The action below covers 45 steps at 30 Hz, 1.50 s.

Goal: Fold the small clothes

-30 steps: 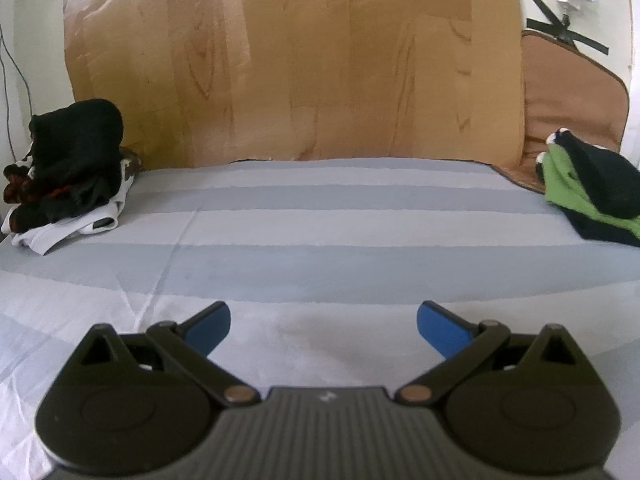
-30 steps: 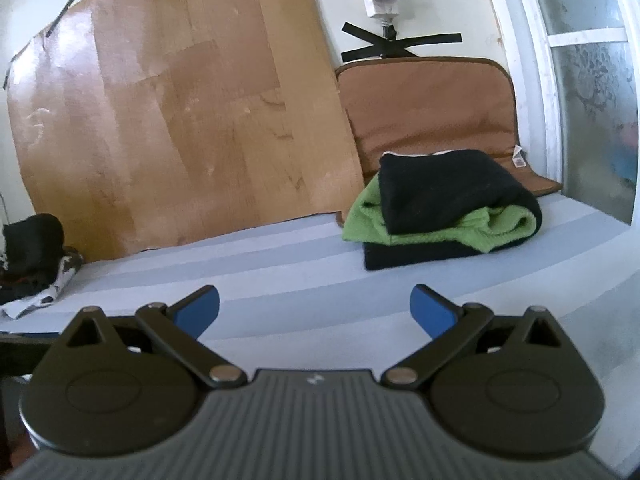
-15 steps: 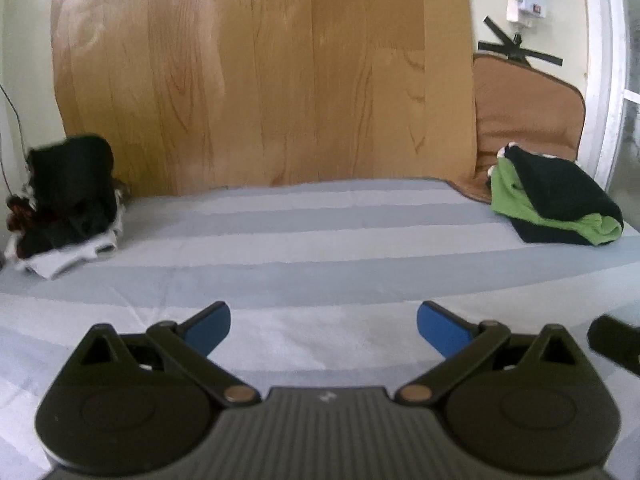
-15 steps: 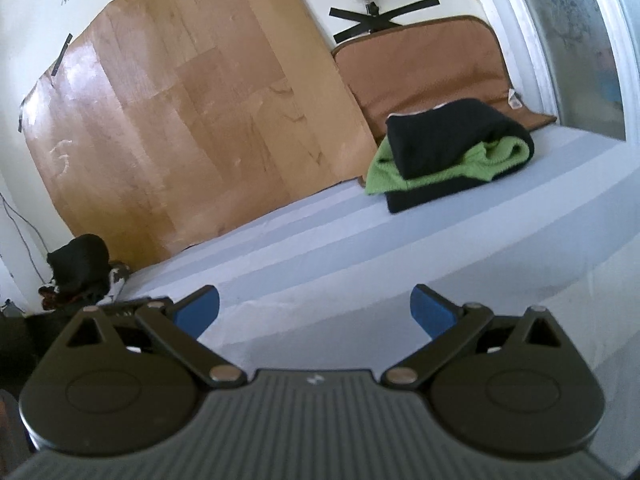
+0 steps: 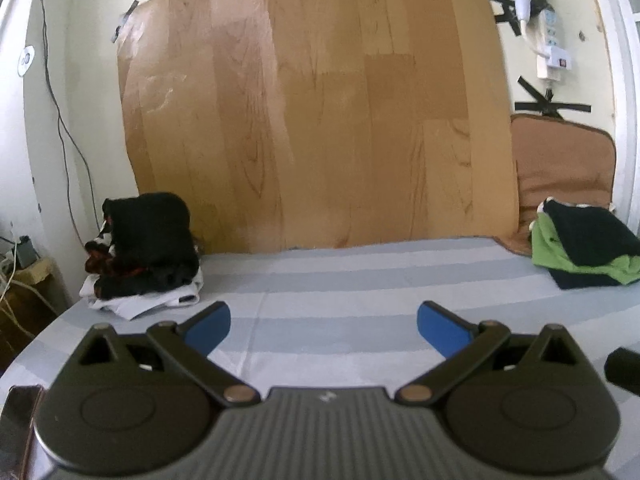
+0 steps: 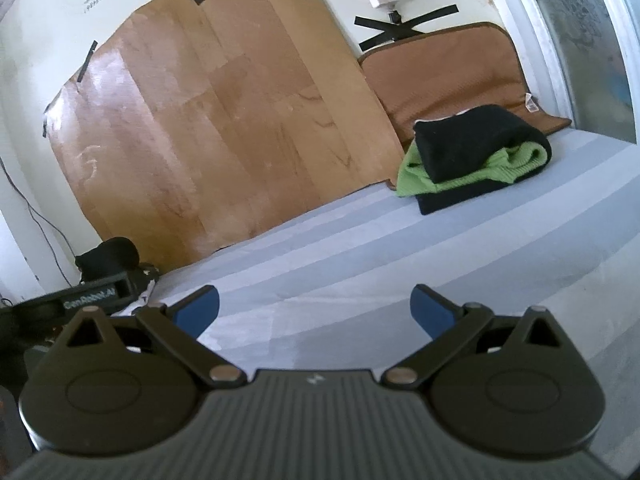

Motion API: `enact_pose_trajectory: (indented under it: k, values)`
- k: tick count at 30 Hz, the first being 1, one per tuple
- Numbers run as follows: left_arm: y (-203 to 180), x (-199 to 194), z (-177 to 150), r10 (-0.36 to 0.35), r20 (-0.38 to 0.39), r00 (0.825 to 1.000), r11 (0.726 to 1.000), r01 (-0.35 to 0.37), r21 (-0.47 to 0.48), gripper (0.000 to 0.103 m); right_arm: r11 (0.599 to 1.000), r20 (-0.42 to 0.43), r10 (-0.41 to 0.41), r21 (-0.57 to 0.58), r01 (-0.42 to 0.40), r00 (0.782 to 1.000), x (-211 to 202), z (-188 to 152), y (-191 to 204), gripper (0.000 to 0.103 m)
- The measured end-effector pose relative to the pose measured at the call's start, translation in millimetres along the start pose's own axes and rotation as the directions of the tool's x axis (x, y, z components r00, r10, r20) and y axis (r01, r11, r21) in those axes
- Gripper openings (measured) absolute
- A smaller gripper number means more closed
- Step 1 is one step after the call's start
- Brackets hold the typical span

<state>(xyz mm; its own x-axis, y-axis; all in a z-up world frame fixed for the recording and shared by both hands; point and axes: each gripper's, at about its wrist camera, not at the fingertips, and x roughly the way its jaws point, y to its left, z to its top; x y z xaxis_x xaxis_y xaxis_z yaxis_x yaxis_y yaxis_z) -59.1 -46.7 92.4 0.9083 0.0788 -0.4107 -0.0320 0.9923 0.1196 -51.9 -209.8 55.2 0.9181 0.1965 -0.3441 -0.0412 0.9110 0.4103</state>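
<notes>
Sitting between garments right now, I reckon. Left gripper [image 5: 323, 322] and right gripper [image 6: 314, 307] both gaping wide, gripping nothing, hovering over bare striped sheet [image 5: 360, 280]. Unfolded heap [image 5: 144, 248] lying far left by wall, folded stack [image 6: 476, 156] sitting far right near window. Next move probably calling for me swinging left and grabbing top black piece off heap. Versus a second ago: both cameras tilting up, showing more wall; right one is swinging away from stack.

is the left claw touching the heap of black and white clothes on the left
Apart. The left wrist view shows the open left claw holding nothing, with a strip of striped grey bedsheet between its fingertips and the heap of black and white clothes.
</notes>
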Motion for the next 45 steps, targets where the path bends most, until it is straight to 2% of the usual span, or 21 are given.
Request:
enact_pose_trajectory:
  k: [4,19,25,37,45]
  values:
    - [5.5,1.1,-4.0,-0.017,-0.044,0.999,1.000,0.017,-0.002,0.103,1.000,-0.009,0.010,0.005,-0.010,1.000,-2.0,-2.0,3.7,0.103]
    - [34.1,10.5,-23.2,0.053,-0.151,0.987,0.999,-0.053,0.002,0.103,0.999,-0.049,0.040,0.002,-0.040,0.998,-2.4,-17.1,21.8,0.103]
    - [38.9,16.1,-29.3,0.053,-0.198,0.979,0.999,-0.052,0.010,0.103,0.998,-0.087,0.058,0.014,-0.057,0.995,2.3,-25.3,24.7,0.103]
    - [29.9,22.7,-32.9,0.056,-0.215,0.975,0.998,-0.045,0.054,0.103,0.998,-0.058,0.033,0.055,-0.030,0.998,-1.6,-23.3,14.5,0.103]
    - [26.2,25.1,-30.7,0.052,-0.227,0.973,0.997,-0.040,0.059,0.103,0.998,-0.074,0.035,0.059,-0.031,0.997,1.9,-24.9,13.8,0.103]
